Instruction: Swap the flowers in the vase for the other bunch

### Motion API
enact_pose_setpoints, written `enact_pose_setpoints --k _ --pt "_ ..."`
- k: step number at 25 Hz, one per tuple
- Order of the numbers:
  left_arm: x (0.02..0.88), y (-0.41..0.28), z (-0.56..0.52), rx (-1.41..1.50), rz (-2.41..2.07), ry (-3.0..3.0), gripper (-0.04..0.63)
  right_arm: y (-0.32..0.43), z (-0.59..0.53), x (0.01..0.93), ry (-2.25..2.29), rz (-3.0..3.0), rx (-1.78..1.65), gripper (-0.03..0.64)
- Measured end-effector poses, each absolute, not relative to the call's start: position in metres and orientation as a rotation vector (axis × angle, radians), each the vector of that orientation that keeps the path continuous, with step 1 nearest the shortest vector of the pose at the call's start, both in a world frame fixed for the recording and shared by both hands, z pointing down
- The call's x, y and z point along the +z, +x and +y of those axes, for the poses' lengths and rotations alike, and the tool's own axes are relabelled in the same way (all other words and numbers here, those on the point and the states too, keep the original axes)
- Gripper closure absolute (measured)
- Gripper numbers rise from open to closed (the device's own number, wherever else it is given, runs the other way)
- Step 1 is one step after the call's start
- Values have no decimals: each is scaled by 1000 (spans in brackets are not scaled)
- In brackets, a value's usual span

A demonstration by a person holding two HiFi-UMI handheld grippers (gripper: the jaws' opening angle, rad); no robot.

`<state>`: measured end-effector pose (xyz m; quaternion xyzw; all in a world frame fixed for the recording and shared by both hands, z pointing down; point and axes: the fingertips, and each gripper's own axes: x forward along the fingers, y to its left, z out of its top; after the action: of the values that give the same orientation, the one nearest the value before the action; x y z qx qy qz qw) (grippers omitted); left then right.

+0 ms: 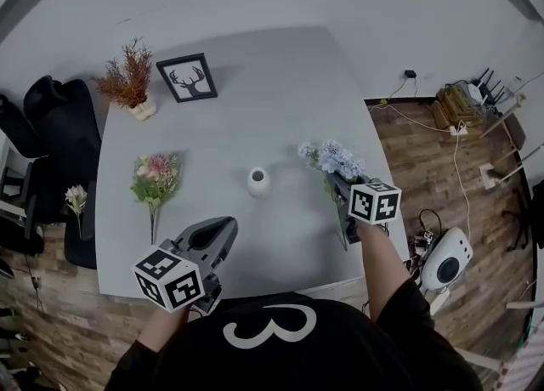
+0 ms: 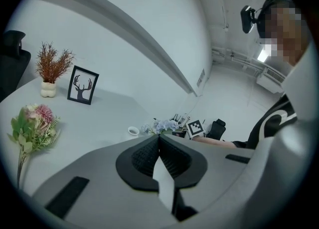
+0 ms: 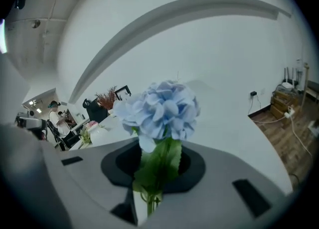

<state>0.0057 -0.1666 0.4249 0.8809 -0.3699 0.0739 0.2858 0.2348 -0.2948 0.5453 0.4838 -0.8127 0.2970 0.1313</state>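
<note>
A small white vase stands empty in the middle of the grey table. My right gripper is shut on the stems of the blue flower bunch, to the right of the vase; in the right gripper view the blue blooms stand up between the jaws. The pink and green bunch lies flat on the table to the left of the vase. My left gripper hovers near the table's front edge, shut and empty, its pads pressed together. The vase shows small in the left gripper view.
A dried red plant in a white pot and a framed deer picture stand at the table's far left. Black office chairs sit left of the table. Cables and devices lie on the wooden floor at right.
</note>
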Motion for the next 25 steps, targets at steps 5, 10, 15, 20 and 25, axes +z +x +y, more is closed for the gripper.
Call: enact_pose_setpoints --k 5,10,15,20,25 --pt "436 -4 -166 210 -1019 2316 584 231 -299 569 1418 -2280 881 518" --pt "442 -4 -165 208 -1030 2300 584 232 -298 587 1442 -2212 902 484" --pt "440 0 -165 204 -1040 2300 584 232 -298 593 1440 -2196 926 458" --pt "436 1 -164 199 -1068 2300 584 233 -300 590 1463 -2203 905 364" --pt "431 -1 -161 179 -1092 2299 584 242 -297 578 1504 -2215 841 245"
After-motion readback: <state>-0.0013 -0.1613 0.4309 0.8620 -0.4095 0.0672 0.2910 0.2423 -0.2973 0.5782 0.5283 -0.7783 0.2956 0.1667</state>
